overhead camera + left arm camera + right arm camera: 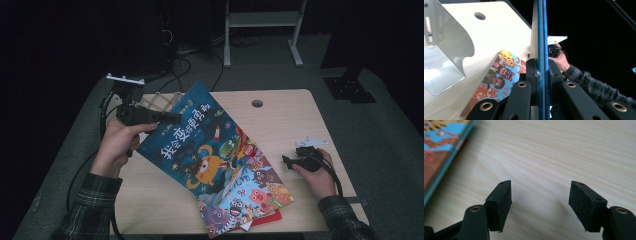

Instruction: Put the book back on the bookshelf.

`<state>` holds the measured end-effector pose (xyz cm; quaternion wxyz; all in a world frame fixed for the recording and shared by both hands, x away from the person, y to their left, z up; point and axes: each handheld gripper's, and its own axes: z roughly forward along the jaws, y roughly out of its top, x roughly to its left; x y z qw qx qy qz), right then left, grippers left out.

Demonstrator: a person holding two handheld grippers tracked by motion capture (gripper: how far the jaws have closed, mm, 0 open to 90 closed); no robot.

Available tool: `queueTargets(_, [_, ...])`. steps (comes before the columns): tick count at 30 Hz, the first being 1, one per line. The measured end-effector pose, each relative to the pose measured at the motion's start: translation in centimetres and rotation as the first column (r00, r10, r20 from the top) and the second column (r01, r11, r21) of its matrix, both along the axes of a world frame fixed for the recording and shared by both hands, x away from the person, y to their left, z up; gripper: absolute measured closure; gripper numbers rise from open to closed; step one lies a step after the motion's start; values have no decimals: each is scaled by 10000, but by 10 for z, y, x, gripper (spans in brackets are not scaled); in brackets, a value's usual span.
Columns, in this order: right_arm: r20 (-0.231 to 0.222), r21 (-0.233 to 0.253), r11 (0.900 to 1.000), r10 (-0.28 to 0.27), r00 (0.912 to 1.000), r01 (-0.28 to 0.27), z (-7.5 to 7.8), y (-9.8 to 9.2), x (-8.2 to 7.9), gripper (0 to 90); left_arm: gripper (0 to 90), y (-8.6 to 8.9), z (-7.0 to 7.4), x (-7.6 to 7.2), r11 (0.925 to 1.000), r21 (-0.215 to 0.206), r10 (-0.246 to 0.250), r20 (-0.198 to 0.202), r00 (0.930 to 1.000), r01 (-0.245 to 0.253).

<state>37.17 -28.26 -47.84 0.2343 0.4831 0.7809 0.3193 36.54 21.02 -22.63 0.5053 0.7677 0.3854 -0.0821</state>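
Left gripper point(172, 118) clamped tight on dark blue picture book point(192, 137), lifted and tilted over table's point(280, 107) left edge. Right gripper point(540, 201) jaws wide apart, holding nothing, above bare wood near right edge, beside stacked books point(250, 197).

A pale wooden counter point(295, 115) with a round cable hole point(257, 103) sits mid-frame on grey carpet floor point(390, 130). At the top centre stands a white metal frame point(262, 22); black cables point(182, 70) trail beside it. The surrounding room is dark.
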Motion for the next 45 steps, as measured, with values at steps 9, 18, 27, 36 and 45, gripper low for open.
queueTargets(9, [-45,804,9961,-355,9994,357,-7,-7,2,254,831,17,15,-7,9986,349,382,375,9986,-395])
queueTargets(18, [-126,746,9962,-437,9990,446,-8,-6,3,160,831,45,26,-18,9951,455,858,515,9950,-882])
queueTargets(27, [-183,693,9963,-488,9986,500,-8,-6,4,131,831,74,25,-25,9851,678,1548,537,9865,-1583])
queueTargets(36, [-199,701,9962,-501,9985,514,-8,-6,4,131,831,103,25,-33,9732,740,2145,518,9754,-2179])
queueTargets(45, [-195,689,9964,-487,9986,499,-8,-6,4,131,831,130,28,-41,9524,1085,2796,603,9582,-2847])
